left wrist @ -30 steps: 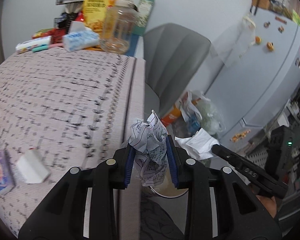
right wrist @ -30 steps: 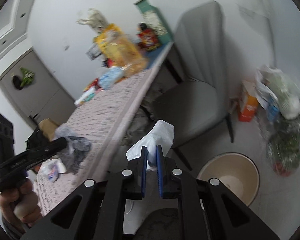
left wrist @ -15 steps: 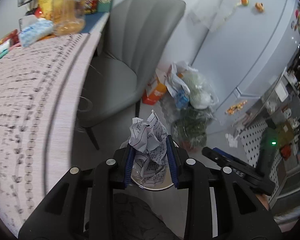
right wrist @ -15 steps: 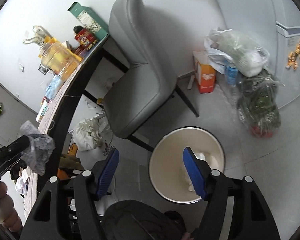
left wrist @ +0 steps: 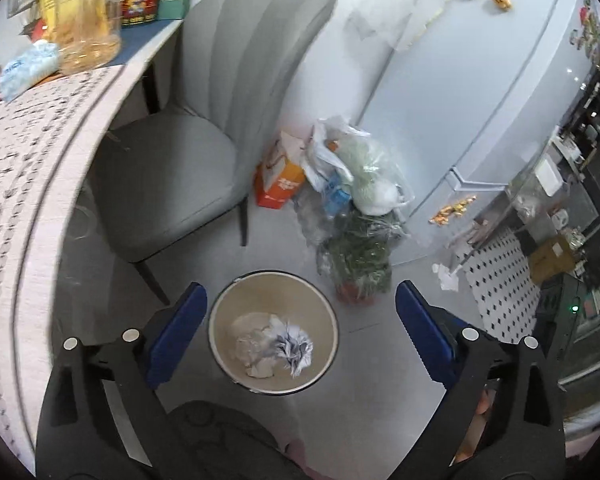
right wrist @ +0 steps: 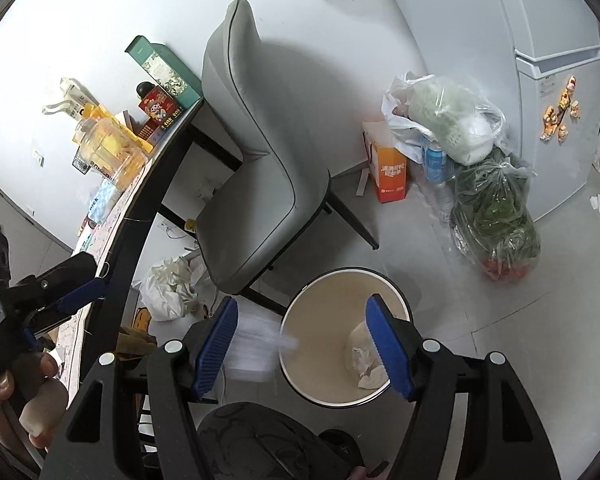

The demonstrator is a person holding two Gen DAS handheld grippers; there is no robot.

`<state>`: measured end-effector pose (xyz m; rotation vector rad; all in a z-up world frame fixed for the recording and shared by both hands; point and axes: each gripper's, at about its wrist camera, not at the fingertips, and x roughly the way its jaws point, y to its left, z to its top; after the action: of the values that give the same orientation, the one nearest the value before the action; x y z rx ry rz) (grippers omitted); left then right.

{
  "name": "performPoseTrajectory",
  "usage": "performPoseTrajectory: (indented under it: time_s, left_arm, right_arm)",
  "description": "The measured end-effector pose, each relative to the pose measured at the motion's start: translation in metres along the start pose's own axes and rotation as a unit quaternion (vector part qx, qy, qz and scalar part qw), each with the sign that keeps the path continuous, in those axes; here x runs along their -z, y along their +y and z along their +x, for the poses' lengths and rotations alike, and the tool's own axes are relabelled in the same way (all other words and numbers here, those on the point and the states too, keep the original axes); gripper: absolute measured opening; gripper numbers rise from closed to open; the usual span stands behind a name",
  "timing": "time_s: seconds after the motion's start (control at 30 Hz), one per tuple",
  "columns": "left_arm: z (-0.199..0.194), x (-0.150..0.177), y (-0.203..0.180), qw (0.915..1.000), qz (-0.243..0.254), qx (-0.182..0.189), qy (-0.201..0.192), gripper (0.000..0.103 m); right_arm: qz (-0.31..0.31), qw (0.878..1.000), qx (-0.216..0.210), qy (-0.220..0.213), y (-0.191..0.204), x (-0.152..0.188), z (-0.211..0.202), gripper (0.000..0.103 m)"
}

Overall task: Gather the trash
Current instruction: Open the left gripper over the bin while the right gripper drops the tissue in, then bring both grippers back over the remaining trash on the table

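Note:
A cream round bin [left wrist: 220, 312] stands on the grey floor beside the chair. In it lie a crumpled printed paper [left wrist: 294, 344] and a white tissue [left wrist: 250, 338]. My left gripper [left wrist: 298, 294] hangs above the bin, its jaws opening wide with nothing between them. My right gripper [right wrist: 302, 302] is open over the same bin [right wrist: 332, 272], and the tissue [right wrist: 360, 356] sits at the bottom. A blurred white streak [right wrist: 260, 340] shows at the bin's left rim in the right wrist view. A hand [right wrist: 16, 392] holds the left gripper at that view's left edge.
A grey chair [left wrist: 188, 160] stands just behind the bin. The cloth-covered table [left wrist: 28, 152] runs along the left. Bagged greens [left wrist: 360, 256], an orange box [left wrist: 278, 184] and the fridge [left wrist: 480, 80] are to the right. A white bag [right wrist: 168, 292] lies under the table.
Both grippers swung from the table down over the bin. The right one opened and its tissue fell in. Then the left one opened and the printed paper dropped in.

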<state>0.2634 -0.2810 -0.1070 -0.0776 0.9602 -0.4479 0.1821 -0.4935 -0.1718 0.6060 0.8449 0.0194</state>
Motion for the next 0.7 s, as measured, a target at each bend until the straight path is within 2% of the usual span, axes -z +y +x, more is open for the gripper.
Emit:
performPoseTrajectory:
  time_s: [0.07, 0.17, 0.23, 0.3, 0.7]
  left_arm:
    - [-0.011, 0.001, 0.012, 0.9999, -0.009, -0.009, -0.008, 0.096]
    - [-0.032, 0.004, 0.032, 0.9992, -0.027, -0.018, -0.024, 0.097]
    - [-0.046, 0.006, 0.047, 0.9983, -0.038, -0.027, -0.033, 0.097]
    - [-0.058, 0.010, 0.057, 0.9974, -0.048, -0.037, -0.041, 0.097]
    - [-0.153, 0.037, 0.120, 0.9831, -0.106, -0.074, -0.130, 0.097]
  right_arm:
    - [-0.004, 1.000, -0.002, 0.002, 0.005, -0.001, 0.002, 0.068]
    - [-0.009, 1.000, -0.001, 0.000, 0.015, 0.001, 0.002, 0.075]
    - [-0.015, 1.000, 0.008, -0.007, 0.024, 0.002, 0.000, 0.089]
    - [-0.021, 1.000, 0.018, -0.014, 0.033, 0.003, -0.001, 0.096]
    - [-0.098, 0.994, -0.026, -0.034, 0.122, 0.007, -0.016, 0.096]
